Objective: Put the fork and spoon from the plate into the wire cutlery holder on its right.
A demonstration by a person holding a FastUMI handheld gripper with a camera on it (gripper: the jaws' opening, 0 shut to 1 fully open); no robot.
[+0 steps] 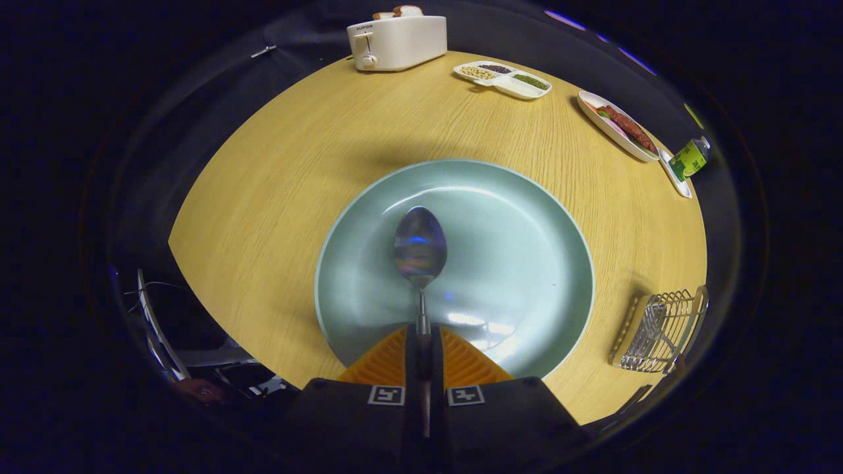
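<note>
Gripper view: fingers [422,342] clamp spoon [420,249] handle, bowl ahead.

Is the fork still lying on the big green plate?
No, the plate carries just the spoon, gripped by its handle between the jaws, while a fork already lies in the wire cutlery holder to the right.
</note>
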